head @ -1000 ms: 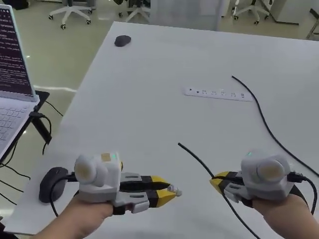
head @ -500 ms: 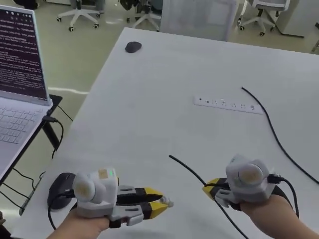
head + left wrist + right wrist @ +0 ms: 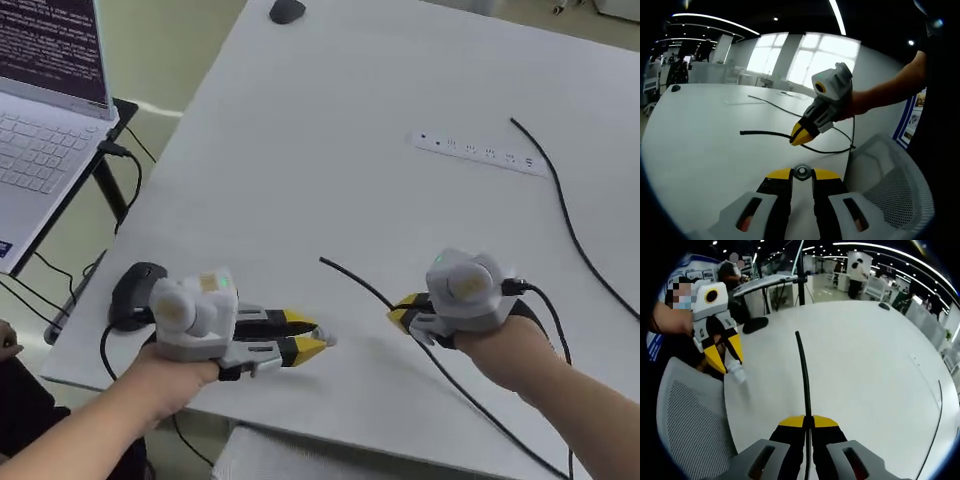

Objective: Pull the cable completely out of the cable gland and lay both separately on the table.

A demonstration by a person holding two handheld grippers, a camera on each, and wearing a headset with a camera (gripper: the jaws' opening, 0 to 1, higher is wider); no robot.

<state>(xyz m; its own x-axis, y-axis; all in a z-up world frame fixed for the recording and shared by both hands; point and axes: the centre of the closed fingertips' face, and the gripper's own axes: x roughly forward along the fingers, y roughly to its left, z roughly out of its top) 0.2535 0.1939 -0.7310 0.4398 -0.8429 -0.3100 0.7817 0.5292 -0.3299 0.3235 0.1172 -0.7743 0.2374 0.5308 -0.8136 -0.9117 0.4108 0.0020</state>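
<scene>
I am holding my left gripper (image 3: pixel 314 338) low and left of the middle in the head view, near the front edge of the white table (image 3: pixel 300 150). Its jaws are pressing together on the cable gland (image 3: pixel 801 172), a little gray round piece sitting right at the yellow tips.

I am holding my right gripper (image 3: pixel 398 312) just right of the middle, and its tips are pointing toward the left gripper. Its jaws are pinching the black cable (image 3: pixel 803 370). In the right gripper view the cable is running straight up from between the jaws toward the middle of the frame, and its end is free. In the head view that free end is pointing up and left, and the rest is trailing off to the lower right corner.

The cable and the cable gland are not touching. They are near each other, with bare table between them.

A power strip (image 3: pixel 480 153) is lying in the upper right, with another black wire (image 3: pixel 565 215) beside it. A dark mouse (image 3: pixel 135 293) is sitting at the left edge of the table.
</scene>
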